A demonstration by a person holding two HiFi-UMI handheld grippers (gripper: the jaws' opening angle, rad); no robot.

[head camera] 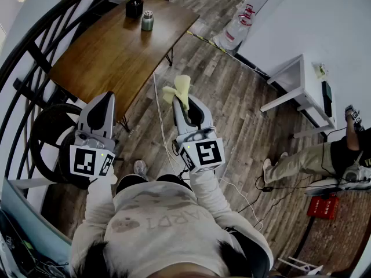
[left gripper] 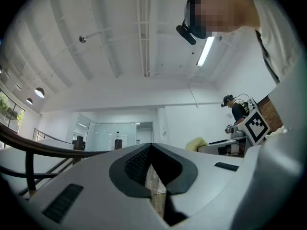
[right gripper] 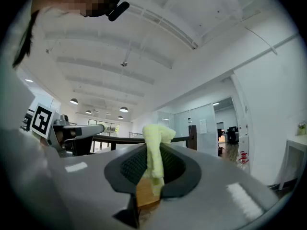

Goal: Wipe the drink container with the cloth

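The drink container (head camera: pixel 148 21), a small greenish jar with a lid, stands at the far end of the brown table (head camera: pixel 110 57), well away from both grippers. My right gripper (head camera: pixel 184 100) is raised in front of the person and shut on a pale yellow cloth (head camera: pixel 178 89), which sticks out past the tips. In the right gripper view the cloth (right gripper: pixel 154 147) hangs pinched between the dark pads of that gripper (right gripper: pixel 152 152). My left gripper (head camera: pixel 106 95) is held beside it, jaws together with nothing between them (left gripper: pixel 151 146). In the left gripper view the cloth (left gripper: pixel 196 143) shows at the right.
A black holder (head camera: pixel 134 7) stands next to the jar. A dark curved railing (head camera: pixel 35 51) runs along the left. A white cable (head camera: pixel 159 120) lies on the wood floor. At the right are a white desk (head camera: pixel 301 88), a white bag (head camera: pixel 240 19) and another person (head camera: pixel 313 158).
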